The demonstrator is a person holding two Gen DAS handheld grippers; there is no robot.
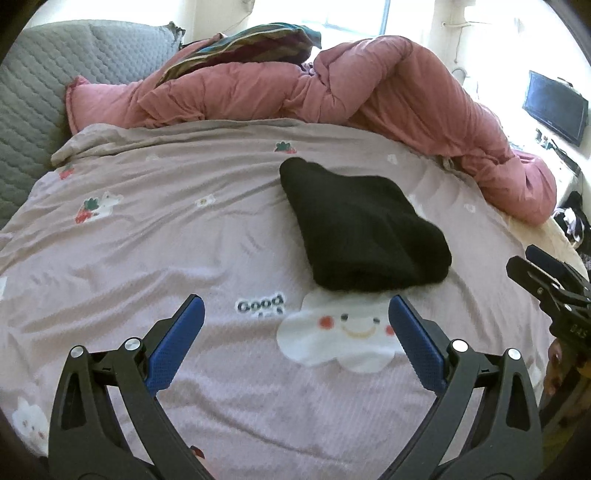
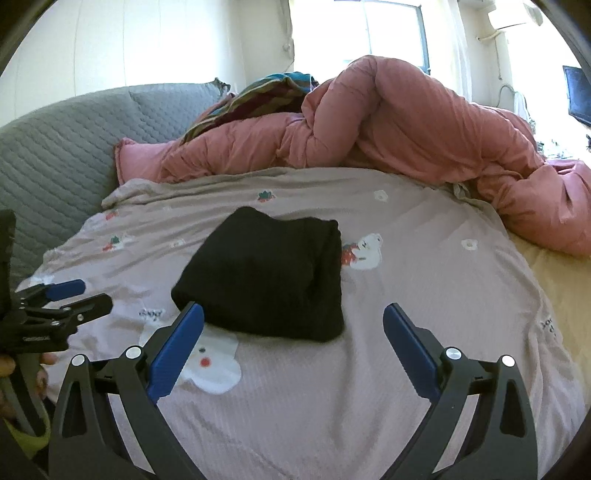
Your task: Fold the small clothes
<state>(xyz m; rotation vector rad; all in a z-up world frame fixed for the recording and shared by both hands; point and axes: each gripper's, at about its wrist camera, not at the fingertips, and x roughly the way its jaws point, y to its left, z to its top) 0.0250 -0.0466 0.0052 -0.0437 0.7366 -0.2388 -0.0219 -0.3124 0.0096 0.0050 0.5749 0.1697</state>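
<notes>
Black knit garment (image 1: 360, 225) folded into compact wedge, lying mid-bed on lilac cartoon-print sheet (image 1: 184, 236). Left hand-held gripper (image 1: 295, 314) released, empty, short of garment. Right hand-held gripper (image 2: 293, 321) likewise spread, empty. Pink duvet (image 1: 388, 96) heaped behind; grey quilted headboard (image 1: 44, 88) at left.

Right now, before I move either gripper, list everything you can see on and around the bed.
black garment: 1, black, folded, mid-bed on the sheet
bedsheet: 1, mauve with cartoon prints, covers the bed
duvet: 1, pink, bunched along the far edge
striped cloth: 1, multicoloured, on the duvet
quilted cushion: grey, far left; count unclear
monitor: 1, dark, far right
window: 1, bright, behind the bed
left gripper: blue pads, open, empty
right gripper: blue pads, open, empty
</notes>
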